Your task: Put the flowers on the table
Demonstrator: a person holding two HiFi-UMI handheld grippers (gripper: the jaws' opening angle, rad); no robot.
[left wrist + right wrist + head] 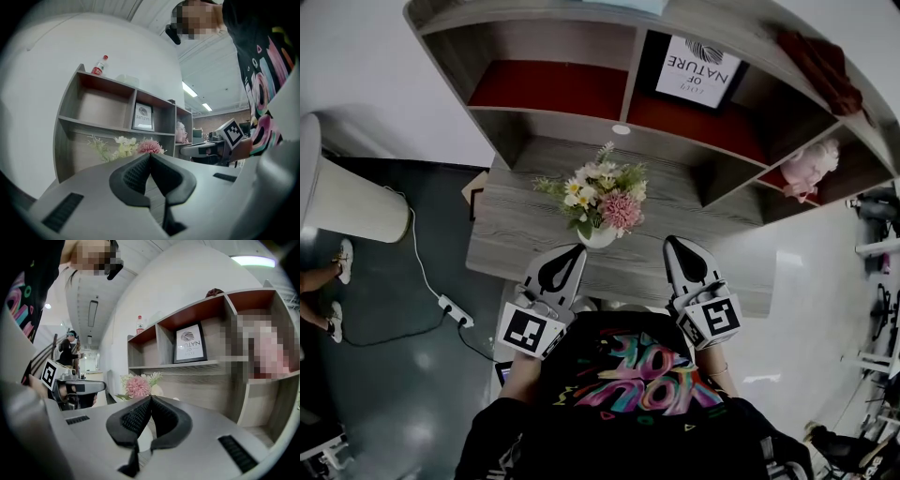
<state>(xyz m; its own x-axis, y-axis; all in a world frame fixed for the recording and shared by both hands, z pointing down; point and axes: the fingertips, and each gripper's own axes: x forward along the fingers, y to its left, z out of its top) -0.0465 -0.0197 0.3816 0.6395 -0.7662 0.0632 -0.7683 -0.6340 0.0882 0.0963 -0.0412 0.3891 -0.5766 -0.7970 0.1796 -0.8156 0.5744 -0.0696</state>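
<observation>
A grey wooden shelf unit [534,141] with red back panels fills the far side of the scene, its open compartments running from left to right. In front of it lies the grey wood-grain surface [511,230], reaching from the foot of the shelves to the near edge by the person. Off to the left, on the dark floor, stands a tall white cylinder [352,202].

The person's black shirt [637,375] with a bright print shows at the near edge. The left gripper [578,248] and the right gripper [671,242] are both held out from there over the near part of the surface. In each gripper's own view the black ribbed pads meet at the tips with nothing between them, so both grippers are fully closed and empty.

The flowers [602,199], a bunch with a pink bloom, pale yellow and white blossoms and green sprigs, stand upright in a small white vase [598,238]. The vase is on the surface towards its near edge, just to the right of the left gripper's tip and left of the right gripper's tip. Whether the left gripper touches it cannot be told.

A framed print [697,66] leans in an upper middle compartment. A dark red cloth [816,58] lies on the shelf top at the far right, and a pink plush toy [809,167] sits in a right compartment. A white power strip [455,311] with its cable lies on the floor at the left. A small bottle [98,66] with a red label stands on the left end of the shelf top.
</observation>
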